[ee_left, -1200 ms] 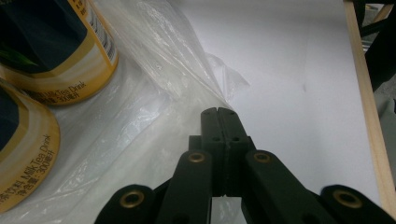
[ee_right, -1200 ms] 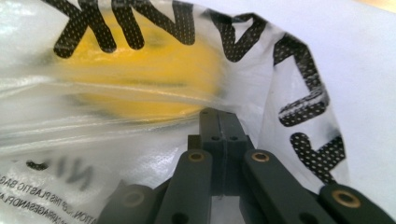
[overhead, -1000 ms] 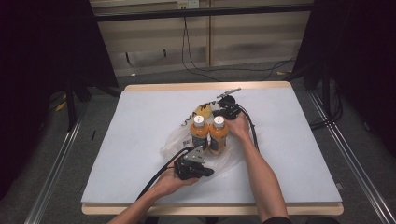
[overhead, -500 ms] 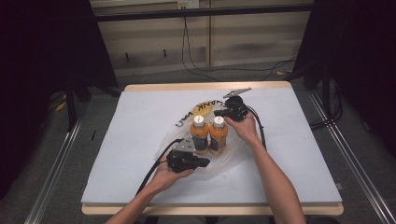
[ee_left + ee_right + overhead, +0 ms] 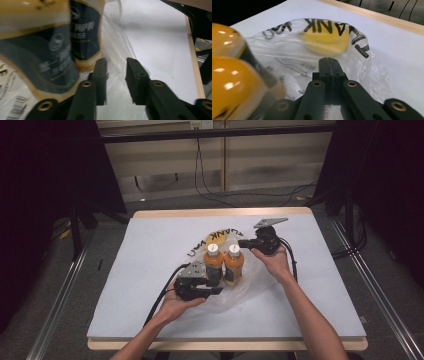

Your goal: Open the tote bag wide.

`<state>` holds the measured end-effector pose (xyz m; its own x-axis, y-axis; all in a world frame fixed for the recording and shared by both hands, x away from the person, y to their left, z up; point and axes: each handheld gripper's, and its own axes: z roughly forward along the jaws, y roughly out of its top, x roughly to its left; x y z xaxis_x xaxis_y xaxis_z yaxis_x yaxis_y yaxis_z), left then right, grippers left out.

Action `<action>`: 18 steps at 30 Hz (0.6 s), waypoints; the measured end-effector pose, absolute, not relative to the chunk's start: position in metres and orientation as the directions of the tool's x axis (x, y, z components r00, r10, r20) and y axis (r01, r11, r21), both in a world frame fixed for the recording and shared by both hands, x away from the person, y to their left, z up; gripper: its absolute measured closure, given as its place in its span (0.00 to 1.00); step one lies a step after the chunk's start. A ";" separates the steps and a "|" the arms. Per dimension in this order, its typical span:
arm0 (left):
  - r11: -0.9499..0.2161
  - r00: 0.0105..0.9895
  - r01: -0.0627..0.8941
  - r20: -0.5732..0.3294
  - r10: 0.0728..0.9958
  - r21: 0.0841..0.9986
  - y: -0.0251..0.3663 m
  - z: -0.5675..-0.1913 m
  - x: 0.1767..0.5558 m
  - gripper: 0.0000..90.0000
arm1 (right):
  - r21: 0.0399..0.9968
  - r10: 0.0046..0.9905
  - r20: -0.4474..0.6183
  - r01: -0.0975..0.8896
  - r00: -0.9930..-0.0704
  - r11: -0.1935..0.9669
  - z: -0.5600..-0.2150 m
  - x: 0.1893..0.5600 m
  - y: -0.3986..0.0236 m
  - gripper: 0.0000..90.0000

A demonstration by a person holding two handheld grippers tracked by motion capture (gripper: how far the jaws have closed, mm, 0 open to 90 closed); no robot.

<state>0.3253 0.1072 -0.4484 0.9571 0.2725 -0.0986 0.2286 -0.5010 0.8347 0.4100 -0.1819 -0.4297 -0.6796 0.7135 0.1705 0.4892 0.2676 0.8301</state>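
bottles point(image 5: 224, 264): I see two orange ones upright, touching, mid-table point(image 5: 150, 250), standing on the bag.
bag point(image 5: 250, 282): clear plastic, spread flat under and around the bottles; "THANK YOU" print with a yellow patch just behind them.
left gripper point(image 5: 115, 75): low, just in front of the bottles; jaws have just been opening to a narrow gap, bag film lies between them, pads not pressing.
right gripper point(image 5: 329, 65): right of and behind the bottles, above the bag rim; jaws fully closed, and whether they pinch film I can't tell.
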 end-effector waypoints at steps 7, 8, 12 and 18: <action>-0.484 0.947 0.223 -0.069 0.314 0.846 0.112 -0.444 0.325 0.62 | 0.836 0.712 0.145 0.469 -0.687 0.283 -0.422 0.386 -0.194 0.90; -0.476 0.944 0.222 -0.064 0.324 0.851 0.113 -0.442 0.325 0.60 | 0.839 0.711 0.147 0.468 -0.687 0.279 -0.421 0.383 -0.196 0.88; -0.458 0.936 0.215 -0.049 0.349 0.863 0.119 -0.435 0.324 0.51 | 0.854 0.722 0.170 0.466 -0.671 0.231 -0.415 0.368 -0.208 0.76; -0.436 0.923 0.227 -0.049 0.382 0.871 0.130 -0.429 0.323 0.30 | 0.867 0.734 0.144 0.443 -0.663 0.230 -0.408 0.346 -0.221 0.58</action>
<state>0.3233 0.1296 -0.4287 0.9228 0.3821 -0.0489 0.2268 -0.4362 0.8708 0.3456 -0.2212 -0.4075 -0.6633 0.7343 0.1441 0.4430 0.2301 0.8665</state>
